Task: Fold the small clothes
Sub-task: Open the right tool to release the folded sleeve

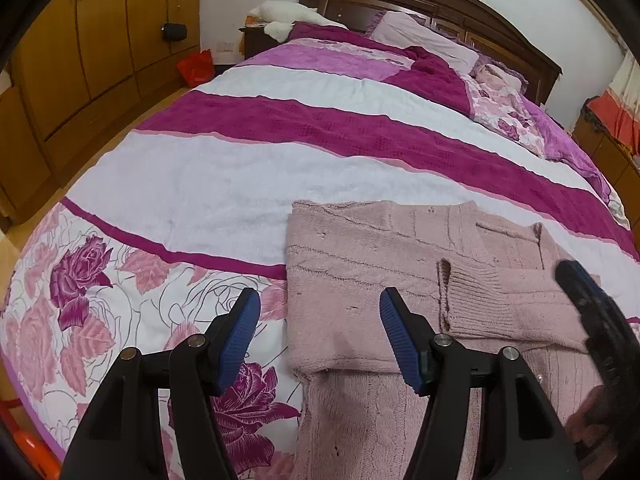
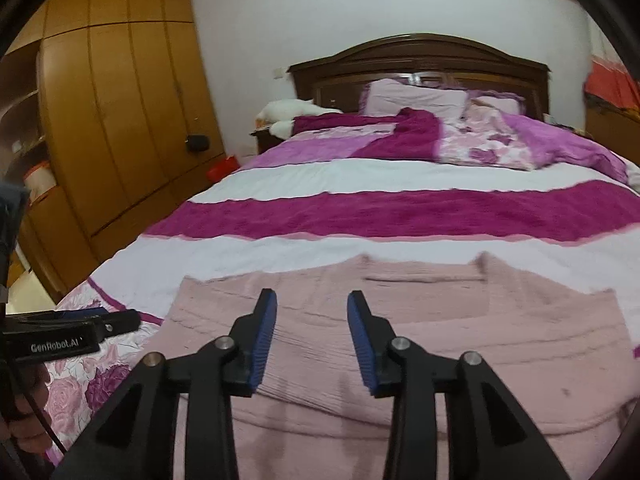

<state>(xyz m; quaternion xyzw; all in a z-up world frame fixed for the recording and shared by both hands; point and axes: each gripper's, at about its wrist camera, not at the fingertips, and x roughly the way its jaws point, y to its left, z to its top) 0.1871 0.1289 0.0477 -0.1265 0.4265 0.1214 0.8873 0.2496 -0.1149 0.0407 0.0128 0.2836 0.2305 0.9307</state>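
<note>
Pink knit sweater (image 1: 360,264) lies flat on the bedspread (image 1: 208,184) near the foot of the bed, neckline toward the headboard (image 2: 420,60). One ribbed sleeve (image 1: 500,304) is laid across the body; the sweater's left side edge runs straight, with floral print bare just beside it.

Left gripper (image 1: 320,336): jaws wide apart, nothing between them, hovering above the sweater's left edge, one finger over the floral bedspread and the other over the knit. Right gripper (image 2: 312,340): jaws parted moderately, holding nothing, poised above the middle of the sweater body. Neither appears to touch the fabric.

Judged step: partway through the fold, sleeve in, next fold of side or hem pending. To do it well, the left tongs should come down on the near left edge and pinch through both knit layers, not the bedspread beneath; the plush cover is soft and could be caught along with the knit. The right tongs would do best pinning or gripping the matching edge so the fold line stays straight. The thick knit likely sags, so a low lift and a level carry seem wise.

Room: open bedspread to the left of and beyond the sweater, well clear up to the pillows (image 2: 416,98). The wardrobe (image 2: 120,120) stands well apart. The two grippers sit near each other; a crossing move risks a knock. The sweater's near end runs out of view below both cameras.
</note>
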